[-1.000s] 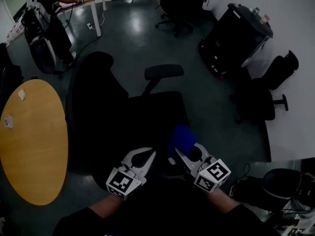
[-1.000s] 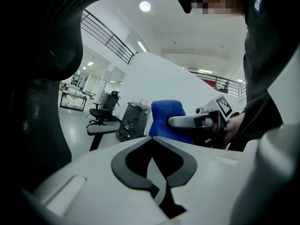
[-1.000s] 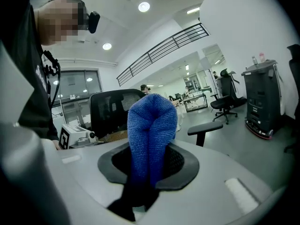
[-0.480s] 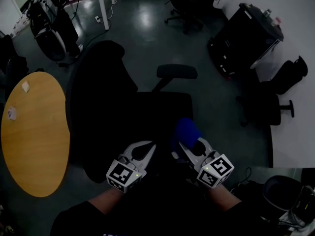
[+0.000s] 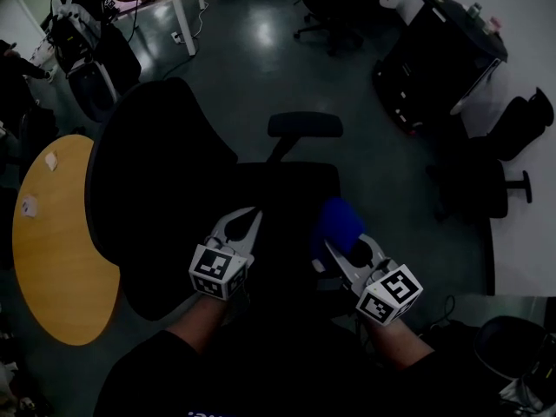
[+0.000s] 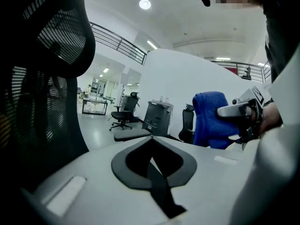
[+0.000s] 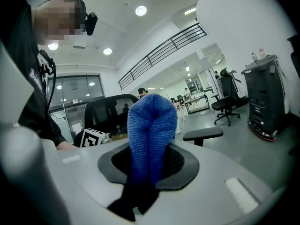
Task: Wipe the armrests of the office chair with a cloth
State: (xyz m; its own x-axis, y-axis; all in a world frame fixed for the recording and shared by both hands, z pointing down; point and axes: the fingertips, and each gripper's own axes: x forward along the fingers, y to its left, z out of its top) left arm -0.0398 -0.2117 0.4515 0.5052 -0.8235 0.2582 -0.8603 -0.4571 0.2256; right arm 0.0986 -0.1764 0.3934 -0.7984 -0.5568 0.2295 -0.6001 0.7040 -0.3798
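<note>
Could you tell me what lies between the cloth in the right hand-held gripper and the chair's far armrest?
In the head view, only the chair's black seat lies between the blue cloth and that armrest.

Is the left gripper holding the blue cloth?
No: the left gripper is shut with nothing between its jaws; the blue cloth is clamped in the right gripper.

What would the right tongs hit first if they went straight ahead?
Likely the far armrest, though it lies slightly right of that line; depth is unclear. The held blue cloth leads the right tongs.
</note>
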